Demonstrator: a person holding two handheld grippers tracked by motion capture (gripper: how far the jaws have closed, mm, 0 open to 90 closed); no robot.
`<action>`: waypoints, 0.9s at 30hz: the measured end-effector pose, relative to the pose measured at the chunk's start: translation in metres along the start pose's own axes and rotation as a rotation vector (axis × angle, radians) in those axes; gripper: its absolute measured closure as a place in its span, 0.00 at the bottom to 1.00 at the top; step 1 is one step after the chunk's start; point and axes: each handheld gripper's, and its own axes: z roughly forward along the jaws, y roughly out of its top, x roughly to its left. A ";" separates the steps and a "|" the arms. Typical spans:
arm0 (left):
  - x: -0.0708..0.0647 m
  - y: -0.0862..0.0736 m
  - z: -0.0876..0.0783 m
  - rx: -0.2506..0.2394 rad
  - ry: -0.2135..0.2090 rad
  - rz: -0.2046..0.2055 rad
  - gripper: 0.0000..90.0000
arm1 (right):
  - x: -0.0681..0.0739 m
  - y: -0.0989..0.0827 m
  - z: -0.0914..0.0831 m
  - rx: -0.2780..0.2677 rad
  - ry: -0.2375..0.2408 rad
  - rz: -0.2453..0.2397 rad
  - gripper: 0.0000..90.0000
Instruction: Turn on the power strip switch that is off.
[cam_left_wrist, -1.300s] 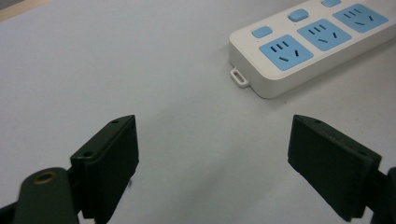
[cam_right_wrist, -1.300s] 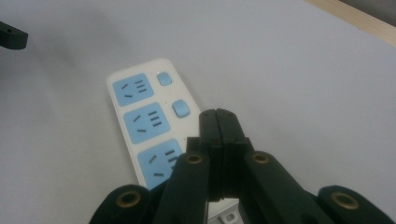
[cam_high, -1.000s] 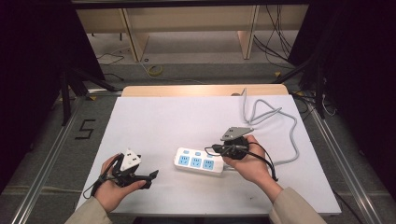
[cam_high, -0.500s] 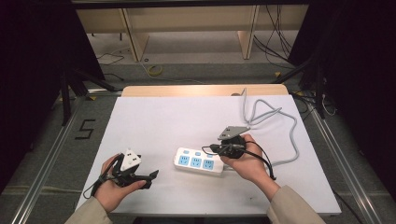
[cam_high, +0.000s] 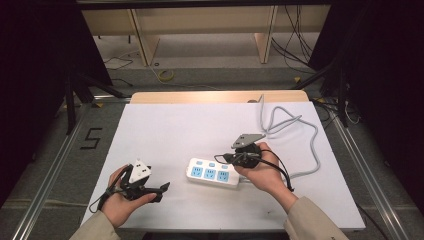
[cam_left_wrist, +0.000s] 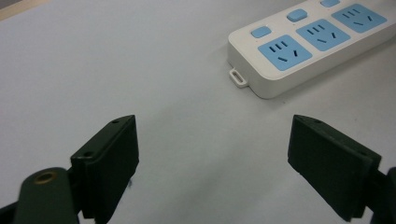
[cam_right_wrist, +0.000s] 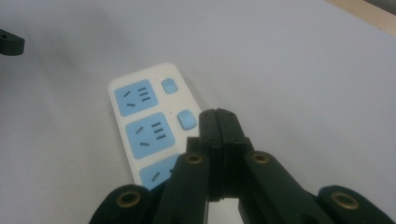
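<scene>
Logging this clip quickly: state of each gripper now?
Left gripper: open, holding nothing.
Right gripper: shut, holding nothing, above the power strip.

One sign can be read — a dark figure "5" (cam_high: 91, 138), marked on the grey floor (cam_high: 60, 165) to the left of the table in the high view. The power strip (cam_left_wrist: 308, 42) bears no readable lettering — just blue socket faces and blue buttons.

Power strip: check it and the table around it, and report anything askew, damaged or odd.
Nothing stands out. The power strip lies flat and intact on the white table, all sockets empty, its grey cable loosely looped behind. The right gripper hovers shut above its end.
</scene>
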 end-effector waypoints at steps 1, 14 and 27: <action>0.000 0.000 0.000 0.000 -0.001 -0.001 0.18 | 0.000 0.000 0.000 -0.001 -0.001 0.003 1.00; 0.000 0.000 0.000 0.002 -0.001 -0.001 0.18 | 0.001 0.005 0.007 0.013 0.011 -0.006 1.00; 0.000 0.000 0.000 0.003 -0.002 -0.001 0.18 | 0.004 0.010 0.018 0.027 0.023 -0.015 1.00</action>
